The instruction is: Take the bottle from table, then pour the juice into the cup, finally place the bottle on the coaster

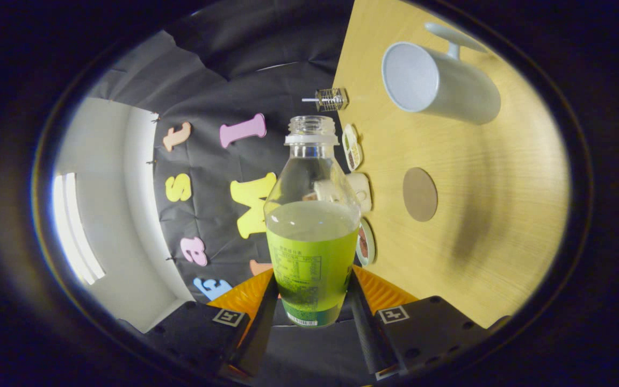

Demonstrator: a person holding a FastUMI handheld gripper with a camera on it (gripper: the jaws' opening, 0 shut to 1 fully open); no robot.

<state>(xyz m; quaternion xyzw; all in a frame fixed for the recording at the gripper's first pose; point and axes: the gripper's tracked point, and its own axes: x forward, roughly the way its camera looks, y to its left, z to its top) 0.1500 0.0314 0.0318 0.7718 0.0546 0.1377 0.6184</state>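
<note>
Juice fills roughly the lower half of the bottle [312,226], which sits clamped between the two fingers of the gripper [312,301]; both fingers press on its labelled lower body, one on each side. The bottle is clear plastic, uncapped, its open neck pointing away from the fingers. The whole view is rolled over, so the wooden table [503,215] stands as a slanted plane to the right of the bottle. On that plane, far beyond the fingers and to the right, stands a pale cup [438,86] with a handle, its open mouth turned toward the camera. Nearer, between cup and fingers, lies a round brown coaster [419,194], bare, well apart from the bottle. Along the table's edge just behind the bottle sit several small containers [360,188], partly hidden by it, and a small clear jar [332,99] beyond the bottle's neck.
</note>
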